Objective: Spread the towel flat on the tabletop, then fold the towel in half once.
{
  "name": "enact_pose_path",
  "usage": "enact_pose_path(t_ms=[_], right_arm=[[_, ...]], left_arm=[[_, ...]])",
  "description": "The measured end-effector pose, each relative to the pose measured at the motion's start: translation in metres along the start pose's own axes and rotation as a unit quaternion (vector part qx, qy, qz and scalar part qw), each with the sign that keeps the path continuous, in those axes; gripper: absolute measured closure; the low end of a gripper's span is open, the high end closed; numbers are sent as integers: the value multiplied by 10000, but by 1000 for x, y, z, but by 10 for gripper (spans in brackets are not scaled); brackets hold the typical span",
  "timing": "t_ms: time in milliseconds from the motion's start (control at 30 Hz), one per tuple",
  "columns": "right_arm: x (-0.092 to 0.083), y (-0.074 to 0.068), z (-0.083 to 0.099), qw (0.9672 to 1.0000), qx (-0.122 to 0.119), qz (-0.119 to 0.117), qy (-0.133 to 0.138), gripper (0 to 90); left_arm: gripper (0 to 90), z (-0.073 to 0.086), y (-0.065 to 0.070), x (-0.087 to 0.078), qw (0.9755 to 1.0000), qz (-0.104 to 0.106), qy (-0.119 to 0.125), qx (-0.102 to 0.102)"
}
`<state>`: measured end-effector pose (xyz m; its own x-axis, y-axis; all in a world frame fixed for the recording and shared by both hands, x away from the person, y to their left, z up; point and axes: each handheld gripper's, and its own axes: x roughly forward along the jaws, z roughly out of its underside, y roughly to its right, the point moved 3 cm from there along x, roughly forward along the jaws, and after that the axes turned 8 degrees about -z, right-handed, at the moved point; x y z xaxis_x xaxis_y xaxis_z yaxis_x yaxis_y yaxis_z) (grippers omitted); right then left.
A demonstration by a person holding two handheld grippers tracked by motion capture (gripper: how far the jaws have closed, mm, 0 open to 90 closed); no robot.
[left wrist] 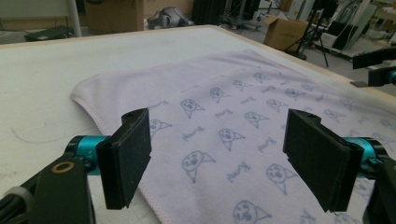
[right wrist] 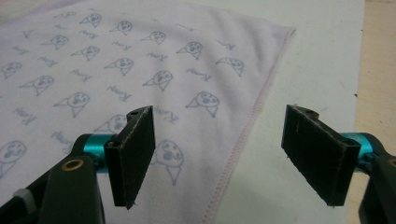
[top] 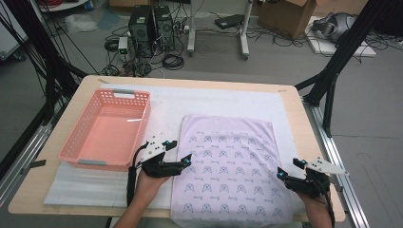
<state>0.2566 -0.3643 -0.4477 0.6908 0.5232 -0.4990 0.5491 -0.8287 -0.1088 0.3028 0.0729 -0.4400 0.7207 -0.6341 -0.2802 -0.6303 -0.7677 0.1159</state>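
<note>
- Left gripper [top: 186, 159] sits at the left edge of the towel [top: 228, 166]. Its two black jaws are wide apart, and nothing is between them.
- In the left gripper view, the left gripper [left wrist: 217, 158] looks over the towel [left wrist: 243, 121] and does not pinch it.
- Right gripper [top: 281, 173] sits at the right edge of the towel. Its jaws are wide apart too, with nothing held.
- In the right gripper view, the right gripper [right wrist: 217, 156] hangs over the stitched edge of the towel [right wrist: 116, 60].
- Under the towel is a white mat [top: 166, 107], and the mat lies on a light wooden table [top: 294, 102].
- A pink basket [top: 108, 128] with little holes stands on the left side of the table, just beside the towel.
- Behind the table is a grey floor [top: 280, 61] with cables, black computer boxes [top: 151, 28] and a cardboard box [top: 287, 14].
- The towel is pale purple with small blue animal faces in rows. It lies flat, and its near end reaches the front edge of the table.
</note>
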Motion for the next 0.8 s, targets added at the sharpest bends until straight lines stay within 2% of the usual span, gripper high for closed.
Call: enact_pose_path(t_ms=[100,200,467,567,733,800], right_arm=[[-1,2,0,10000,27,-3,24,245],[0,3,0,10000,19,-21,-4,245],[1,6,3,9999,109,-37,-106,247],[2,8,2,9999,131,-31,-99,247],[6,9,1,9997,149,-49,-178,249],[9,10,1,9995,224,-60,-194,251]], left_arm=[[244,1,-3,0,10000,-28,-53,-55],[243,0,-5,-1,9998,-41,-16,-218],[247,2,-13,2,9992,-137,-99,-366],[250,2,-14,2,9989,-196,-162,-388],[275,4,-16,8,9977,-186,-315,-572],[281,5,-17,10,9974,-216,-374,-569]])
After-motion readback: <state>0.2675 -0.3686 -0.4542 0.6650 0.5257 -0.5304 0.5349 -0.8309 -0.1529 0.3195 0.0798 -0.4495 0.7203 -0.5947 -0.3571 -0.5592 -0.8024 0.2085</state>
